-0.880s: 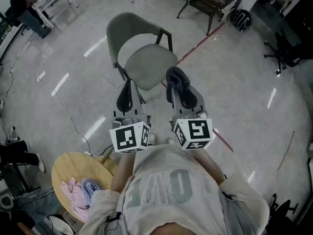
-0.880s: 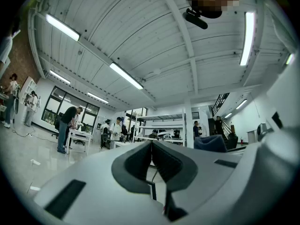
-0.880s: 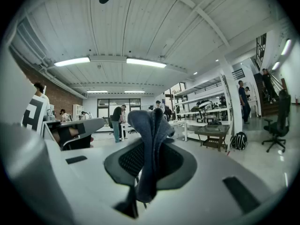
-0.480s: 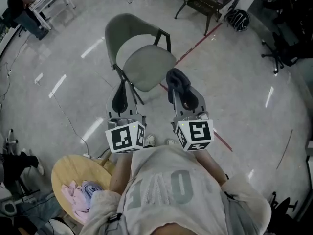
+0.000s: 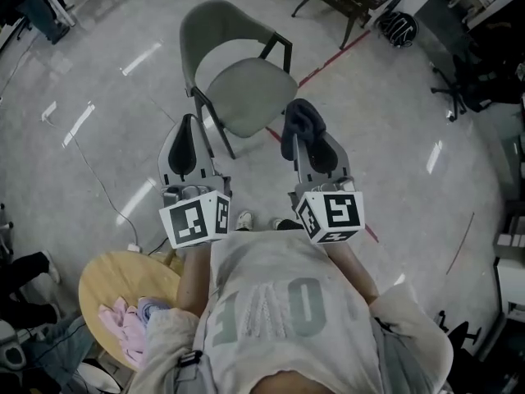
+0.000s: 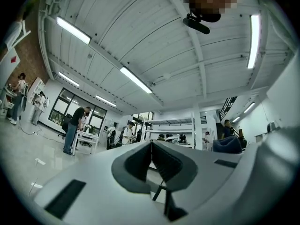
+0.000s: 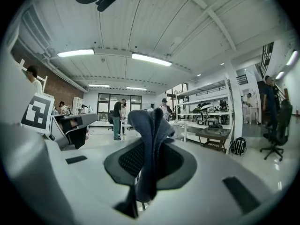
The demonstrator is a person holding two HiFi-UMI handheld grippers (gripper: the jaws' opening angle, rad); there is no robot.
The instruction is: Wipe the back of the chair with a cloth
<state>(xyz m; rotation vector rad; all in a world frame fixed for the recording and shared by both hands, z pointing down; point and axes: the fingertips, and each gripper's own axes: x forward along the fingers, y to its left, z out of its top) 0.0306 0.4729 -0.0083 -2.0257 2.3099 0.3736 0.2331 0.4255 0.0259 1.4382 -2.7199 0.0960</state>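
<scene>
Right gripper [image 5: 308,142]: jaws clamped on the dark cloth [image 5: 299,120], which stands up past their tips. Left gripper [image 5: 187,138]: jaws together, nothing between. The chair [image 5: 199,31] stands ahead of both jaws, apart. Its back is not yet touched, so in my judgement the whole wipe remains.

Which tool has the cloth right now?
The right tool: its jaws are shut on the dark blue cloth, which sticks up past the tips. The left tool is shut and empty.
</scene>
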